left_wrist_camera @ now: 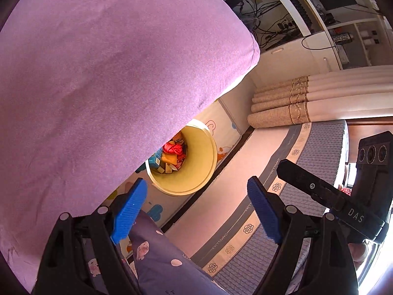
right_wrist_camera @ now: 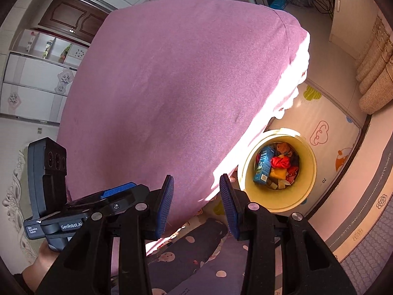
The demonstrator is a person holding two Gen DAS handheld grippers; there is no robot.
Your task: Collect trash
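A pale yellow trash bin (left_wrist_camera: 201,157) (right_wrist_camera: 307,167) stands on the floor beside the bed. It holds several pieces of trash, among them a blue carton (right_wrist_camera: 264,169) (left_wrist_camera: 155,160) and a crumpled red wrapper (right_wrist_camera: 280,162) (left_wrist_camera: 173,148). In the left wrist view the bed hides part of the bin. My left gripper (left_wrist_camera: 196,209) hangs above the bin's near side, open wide with nothing between its blue pads. My right gripper (right_wrist_camera: 197,205) is over the bed's edge, left of the bin, open with a narrower gap and holding nothing. Each view shows the other gripper's black body at its edge.
A bed under a purple sheet (left_wrist_camera: 98,86) (right_wrist_camera: 172,86) fills much of both views. A cartoon play mat (right_wrist_camera: 331,132) lies under the bin. A grey patterned mattress (left_wrist_camera: 319,152) and beige curtains (left_wrist_camera: 282,113) lie right. A person's dotted purple trouser leg (left_wrist_camera: 167,258) is below.
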